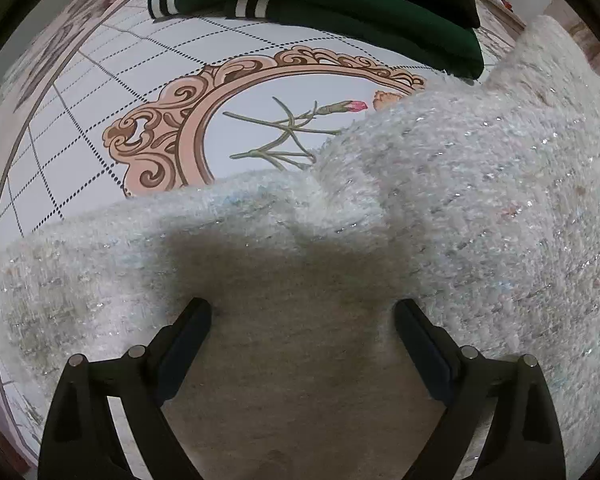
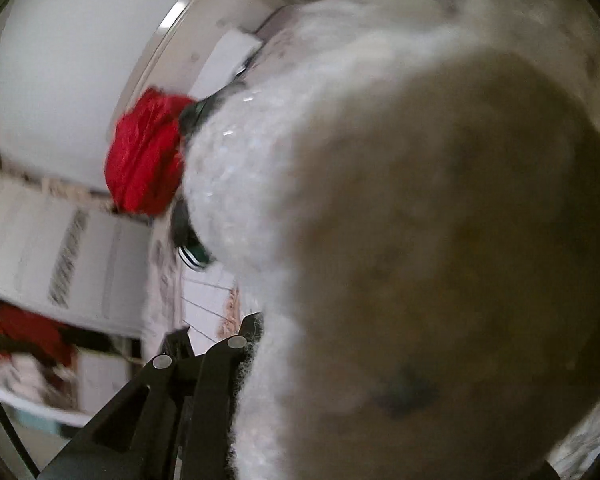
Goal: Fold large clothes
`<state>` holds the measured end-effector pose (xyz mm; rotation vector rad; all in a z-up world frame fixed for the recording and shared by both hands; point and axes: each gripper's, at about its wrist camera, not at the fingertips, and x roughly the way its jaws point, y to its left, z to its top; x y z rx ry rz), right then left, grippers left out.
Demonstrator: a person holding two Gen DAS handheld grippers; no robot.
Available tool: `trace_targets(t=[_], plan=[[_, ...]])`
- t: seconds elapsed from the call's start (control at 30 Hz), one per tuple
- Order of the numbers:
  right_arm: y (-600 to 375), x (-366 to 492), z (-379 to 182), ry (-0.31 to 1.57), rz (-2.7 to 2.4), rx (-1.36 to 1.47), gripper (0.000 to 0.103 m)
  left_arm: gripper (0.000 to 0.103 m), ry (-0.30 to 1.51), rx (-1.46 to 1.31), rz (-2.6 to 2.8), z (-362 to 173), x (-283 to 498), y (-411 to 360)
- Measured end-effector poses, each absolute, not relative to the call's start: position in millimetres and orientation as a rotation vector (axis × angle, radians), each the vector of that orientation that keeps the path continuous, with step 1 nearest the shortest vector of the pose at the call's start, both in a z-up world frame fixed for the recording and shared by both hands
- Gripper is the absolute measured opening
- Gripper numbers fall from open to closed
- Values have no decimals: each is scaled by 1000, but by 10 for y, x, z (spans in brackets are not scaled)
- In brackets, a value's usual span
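Observation:
A large fuzzy white garment with silver glitter threads (image 1: 440, 200) lies spread over the patterned surface in the left wrist view. My left gripper (image 1: 302, 308) is open, its two black fingers hovering over the garment with nothing between them. In the right wrist view the same white garment (image 2: 420, 220) hangs close to the lens and fills most of the frame, blurred. My right gripper's left finger (image 2: 244, 340) presses against the fabric; the right finger is hidden behind the cloth, which is bunched where the jaws meet.
A folded dark green garment with white stripes (image 1: 340, 4) lies at the far edge of the floral-printed sheet (image 1: 120, 92). A red garment (image 2: 148, 156), a white box (image 2: 68, 256) and shelves with clothes (image 2: 28, 344) show at the left of the right wrist view.

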<state>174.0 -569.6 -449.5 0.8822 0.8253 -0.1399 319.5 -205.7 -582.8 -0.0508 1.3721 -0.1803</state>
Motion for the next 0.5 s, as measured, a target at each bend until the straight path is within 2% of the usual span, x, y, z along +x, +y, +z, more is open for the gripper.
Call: trace_targets(t=[0.17, 0.33, 0.5], plan=[[-5215, 2004, -4139, 879, -102, 584, 20, 94, 1357, -276, -181, -5480, 3102, -1480], [-3884, 1878, -3900, 911, 6, 153, 20, 94, 1275, -372, -10, -4964, 2731, -391], [-2536, 1768, -4156, 976, 225, -219, 20, 94, 1217, -444, 200, -4559, 2166, 657]])
